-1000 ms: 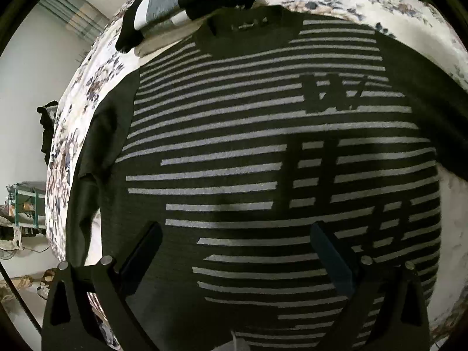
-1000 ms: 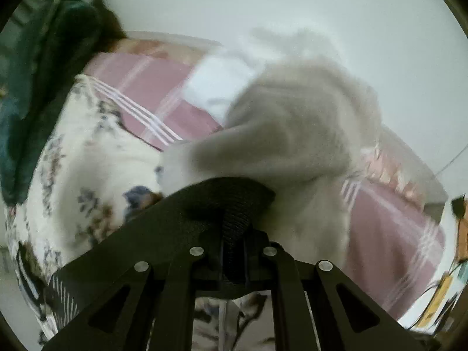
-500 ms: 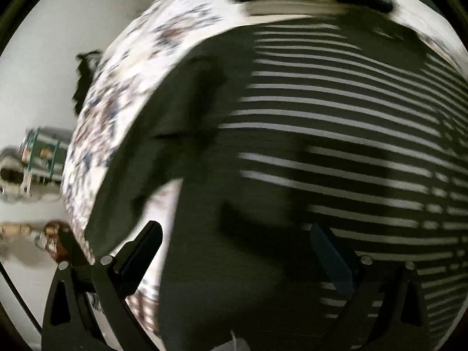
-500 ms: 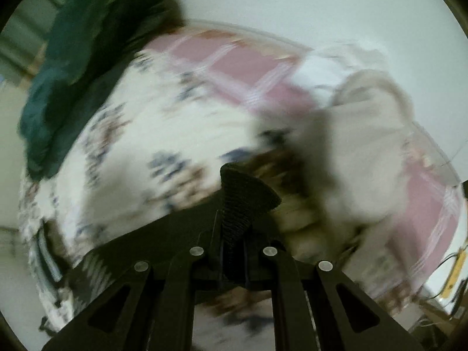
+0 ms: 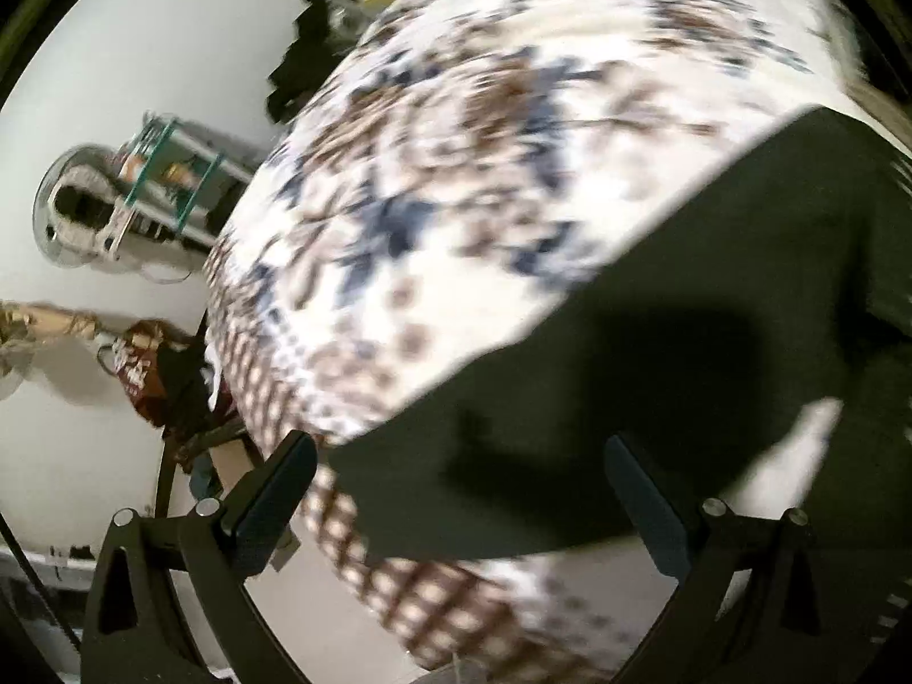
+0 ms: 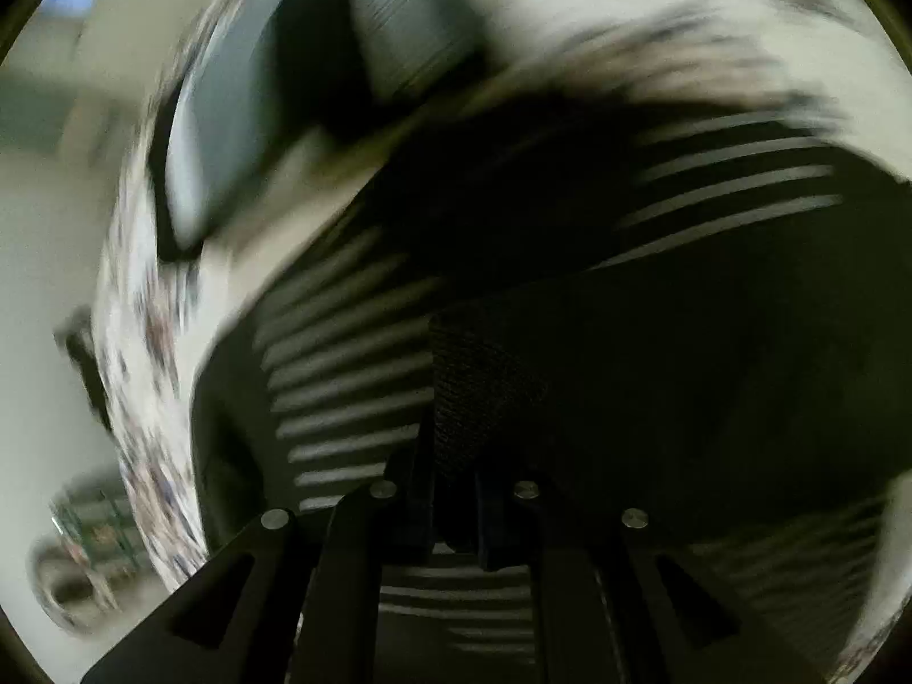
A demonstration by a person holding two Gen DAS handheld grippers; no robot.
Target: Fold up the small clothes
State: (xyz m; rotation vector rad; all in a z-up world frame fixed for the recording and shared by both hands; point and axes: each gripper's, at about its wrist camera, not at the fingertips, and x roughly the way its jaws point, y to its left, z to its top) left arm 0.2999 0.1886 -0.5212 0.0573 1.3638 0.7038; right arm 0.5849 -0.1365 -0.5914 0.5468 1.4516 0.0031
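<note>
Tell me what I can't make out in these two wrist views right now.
- Left wrist view: most of the dark sweater is cut off by the right edge; motion blur smears the floral bedspread.
- Right wrist view: heavy blur hides the folded pile detail.
- Right gripper: fingers shut on dark knit fabric; which part of the sweater is unclear.
- Left gripper: open, empty; its height over the sweater is unreadable.
</note>
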